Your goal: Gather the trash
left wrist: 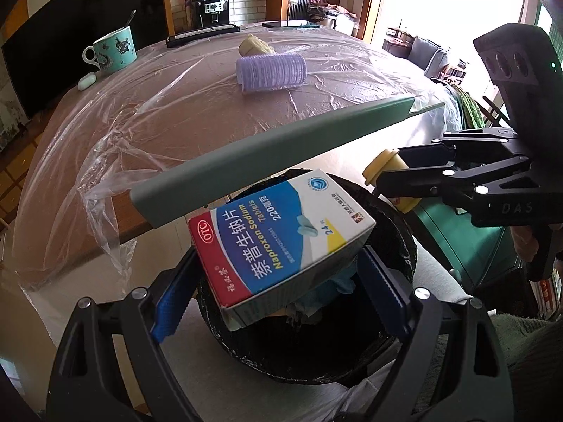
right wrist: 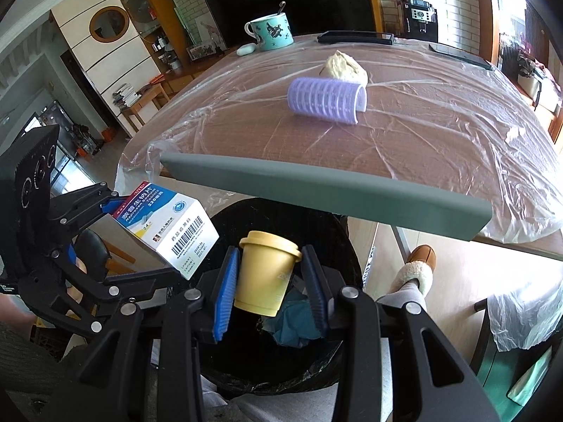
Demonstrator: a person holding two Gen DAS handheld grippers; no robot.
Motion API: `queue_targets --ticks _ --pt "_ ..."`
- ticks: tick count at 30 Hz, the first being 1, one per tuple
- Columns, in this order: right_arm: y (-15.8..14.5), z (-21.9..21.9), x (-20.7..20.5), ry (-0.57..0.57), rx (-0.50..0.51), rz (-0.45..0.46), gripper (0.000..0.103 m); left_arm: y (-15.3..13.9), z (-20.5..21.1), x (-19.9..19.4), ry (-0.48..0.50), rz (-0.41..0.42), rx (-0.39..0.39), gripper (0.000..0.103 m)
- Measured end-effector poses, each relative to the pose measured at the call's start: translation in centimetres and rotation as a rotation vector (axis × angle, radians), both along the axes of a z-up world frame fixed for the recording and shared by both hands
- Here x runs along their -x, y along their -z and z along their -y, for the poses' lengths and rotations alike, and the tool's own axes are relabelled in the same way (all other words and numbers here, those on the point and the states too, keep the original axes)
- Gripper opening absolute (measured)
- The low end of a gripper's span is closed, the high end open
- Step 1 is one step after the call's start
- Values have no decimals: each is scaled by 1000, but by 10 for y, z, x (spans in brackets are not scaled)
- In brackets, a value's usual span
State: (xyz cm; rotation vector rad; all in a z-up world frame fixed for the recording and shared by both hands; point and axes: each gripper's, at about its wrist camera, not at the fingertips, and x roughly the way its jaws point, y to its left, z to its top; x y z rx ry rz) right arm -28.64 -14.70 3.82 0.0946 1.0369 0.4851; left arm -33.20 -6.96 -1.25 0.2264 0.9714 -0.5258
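Plastic-wrapped table [right wrist: 440,133] w/ a grey edge strip [right wrist: 327,193] is sitting behind a black-lined trash bin [left wrist: 397,246], and a purple hair roller [right wrist: 327,100], dough lump [right wrist: 343,66] and teal mug [right wrist: 271,31] are lying well back on it. L gripper [left wrist: 278,292] is clamping a medicine box [left wrist: 281,239] between its blue pads, holding it tilted over the bin (blue crumpled stuff, prob. tissue, is lying inside). R gripper [right wrist: 271,288] is squeezing a small yellow lidded cup [right wrist: 265,274] just beside the box, also over the bin opening.
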Motion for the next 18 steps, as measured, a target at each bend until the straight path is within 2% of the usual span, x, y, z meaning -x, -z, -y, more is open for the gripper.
queue_targets --ticks 18 --pt "34 1 -4 26 28 -64 37 43 6 -10 -4 -57 -79 89"
